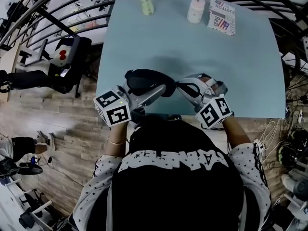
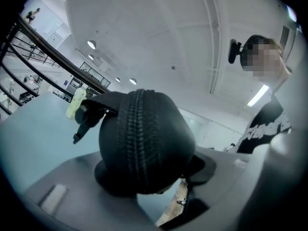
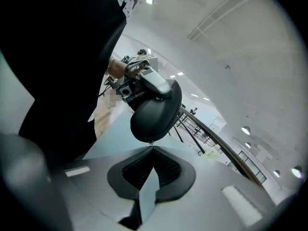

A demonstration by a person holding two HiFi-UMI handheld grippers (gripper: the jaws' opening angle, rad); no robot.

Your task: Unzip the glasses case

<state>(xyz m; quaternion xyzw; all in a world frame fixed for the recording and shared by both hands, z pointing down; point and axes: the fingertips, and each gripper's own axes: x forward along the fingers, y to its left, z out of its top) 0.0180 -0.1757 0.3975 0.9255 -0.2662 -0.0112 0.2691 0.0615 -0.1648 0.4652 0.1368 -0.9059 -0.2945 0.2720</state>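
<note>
A black glasses case [image 1: 143,79] is held over the near edge of the light blue table [image 1: 192,47]. My left gripper [image 1: 155,88] is shut on it from the left. In the left gripper view the case [image 2: 144,138] fills the space between the jaws, with its zipper running up the middle. My right gripper [image 1: 179,84] meets the case's right end. In the right gripper view its jaws are shut, and the right gripper [image 3: 152,148] pinches the small zipper pull [image 3: 152,142] at the lower tip of the case [image 3: 154,110]. The left gripper [image 3: 139,78] shows behind the case.
At the table's far edge stand a pale green bottle [image 1: 146,4], a white bottle [image 1: 196,9] and a printed box [image 1: 222,16]. The person's body is against the near edge. A curved railing and office chairs [image 1: 62,64] stand on the wooden floor to the left.
</note>
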